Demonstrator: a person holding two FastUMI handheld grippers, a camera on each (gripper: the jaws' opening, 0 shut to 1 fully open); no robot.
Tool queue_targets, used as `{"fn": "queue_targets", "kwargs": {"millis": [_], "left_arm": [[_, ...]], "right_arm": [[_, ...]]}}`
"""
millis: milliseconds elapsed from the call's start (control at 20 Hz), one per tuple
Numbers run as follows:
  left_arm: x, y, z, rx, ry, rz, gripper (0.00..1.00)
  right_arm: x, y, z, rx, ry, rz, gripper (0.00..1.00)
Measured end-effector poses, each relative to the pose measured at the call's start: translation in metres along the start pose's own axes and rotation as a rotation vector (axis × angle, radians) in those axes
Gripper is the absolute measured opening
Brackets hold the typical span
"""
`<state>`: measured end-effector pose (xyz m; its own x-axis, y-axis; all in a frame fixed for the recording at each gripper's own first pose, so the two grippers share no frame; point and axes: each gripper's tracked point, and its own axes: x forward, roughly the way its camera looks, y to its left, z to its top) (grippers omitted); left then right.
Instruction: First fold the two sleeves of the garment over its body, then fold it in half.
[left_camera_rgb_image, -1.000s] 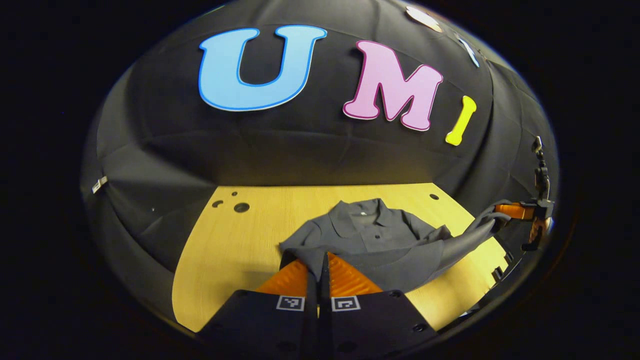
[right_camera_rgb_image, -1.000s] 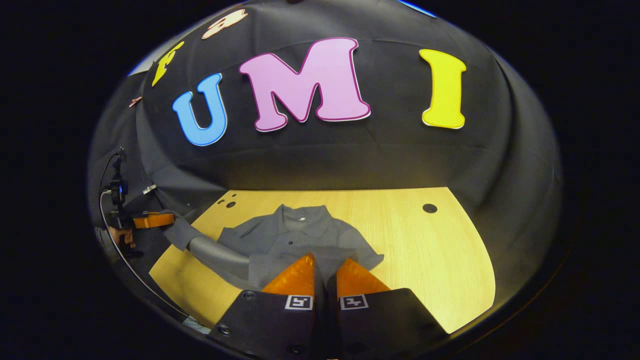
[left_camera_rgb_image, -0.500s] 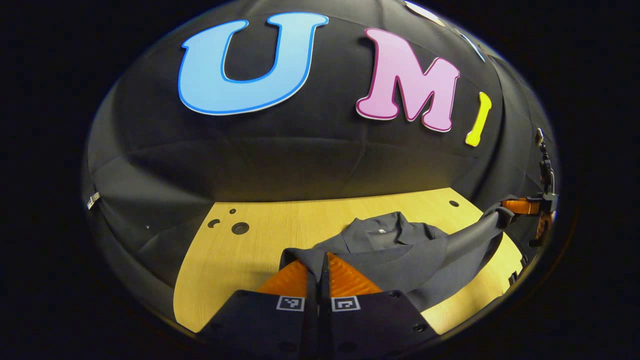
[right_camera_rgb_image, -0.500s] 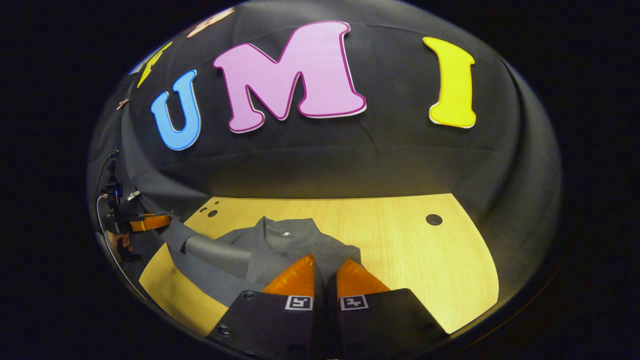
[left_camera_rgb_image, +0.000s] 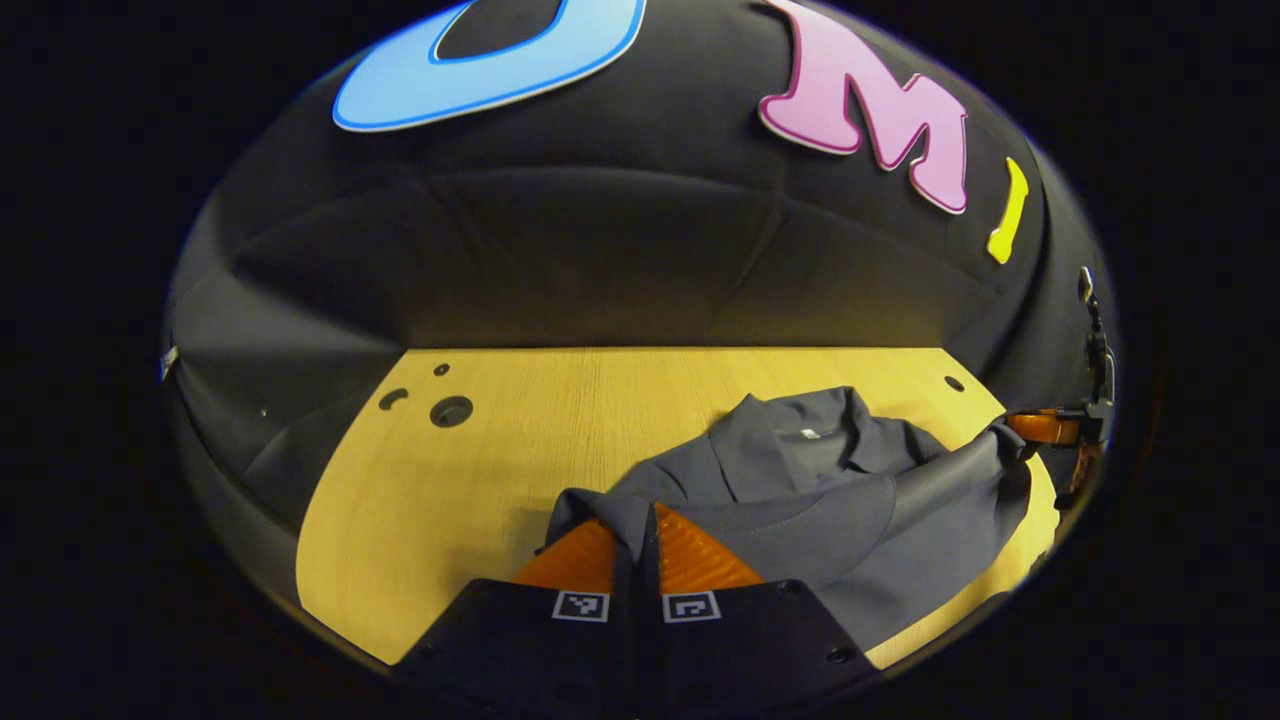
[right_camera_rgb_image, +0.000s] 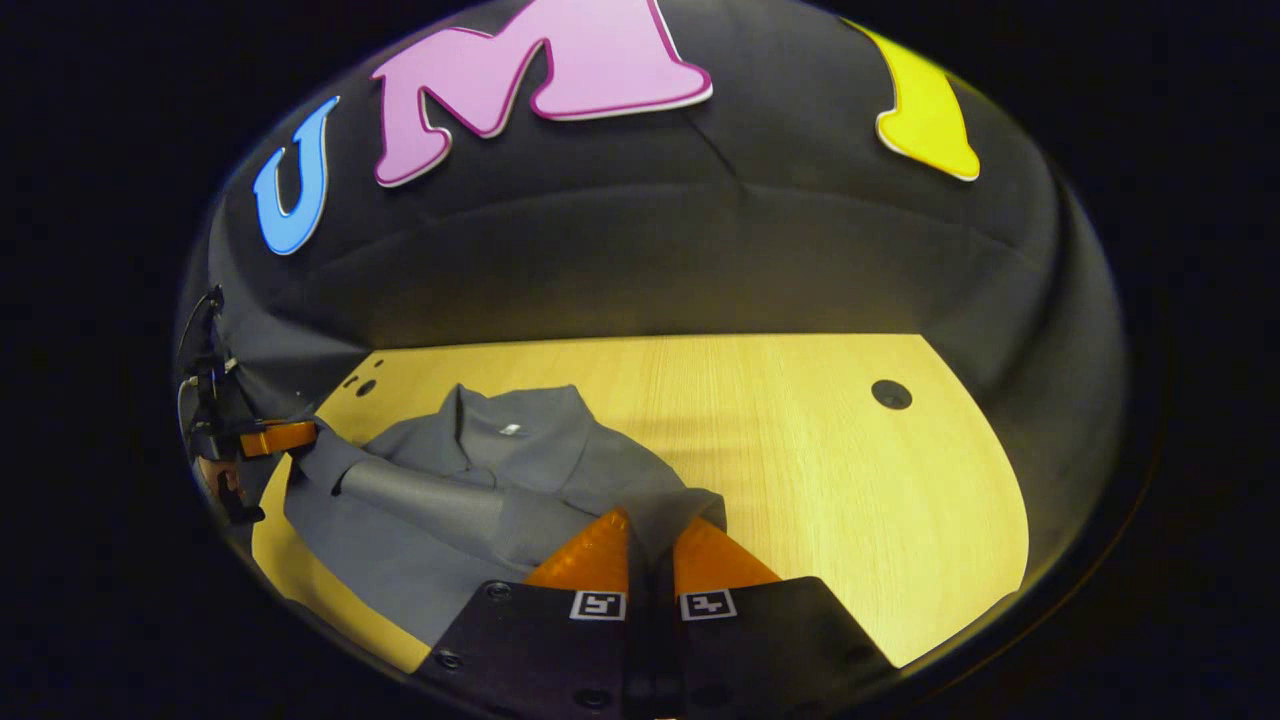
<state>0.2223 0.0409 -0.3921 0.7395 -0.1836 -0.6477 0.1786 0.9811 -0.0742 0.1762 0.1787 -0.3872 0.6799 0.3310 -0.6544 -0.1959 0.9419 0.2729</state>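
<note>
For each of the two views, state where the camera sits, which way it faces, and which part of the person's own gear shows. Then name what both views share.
Left gripper view: rides on the left hand-held gripper, looks along its fingers across the wooden table toward the booth wall; its fingers pinch the grey shirt.
Right gripper view: rides on the right hand-held gripper, facing the same way, fingers pinching the shirt's hem.
Shared: shirt, table, wall; each shows the other gripper at its edge.

Left gripper view: rides the left hand-held gripper (left_camera_rgb_image: 637, 535), low and close over the worktop (left_camera_rgb_image: 480, 470), facing the booth wall. Right gripper view: likewise on the right hand-held gripper (right_camera_rgb_image: 652, 545). Both share the shirt (left_camera_rgb_image: 800, 480) and worktop; each shows the other hand-held gripper at its far outer edge.
</note>
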Motion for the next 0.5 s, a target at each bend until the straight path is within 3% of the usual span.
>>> {"fn": "queue_targets", "kwargs": {"millis": [300,500], "left_arm": [[0.035,0.0,-0.038,0.051,0.098,0.031,0.05],[0.049,0.0,-0.053,0.078,0.144,0.042,0.05]], "right_arm": [[0.034,-0.007,-0.043,-0.059,0.11,-0.005,0.05],[0.047,-0.008,-0.059,-0.036,0.157,-0.008,0.05]]}}
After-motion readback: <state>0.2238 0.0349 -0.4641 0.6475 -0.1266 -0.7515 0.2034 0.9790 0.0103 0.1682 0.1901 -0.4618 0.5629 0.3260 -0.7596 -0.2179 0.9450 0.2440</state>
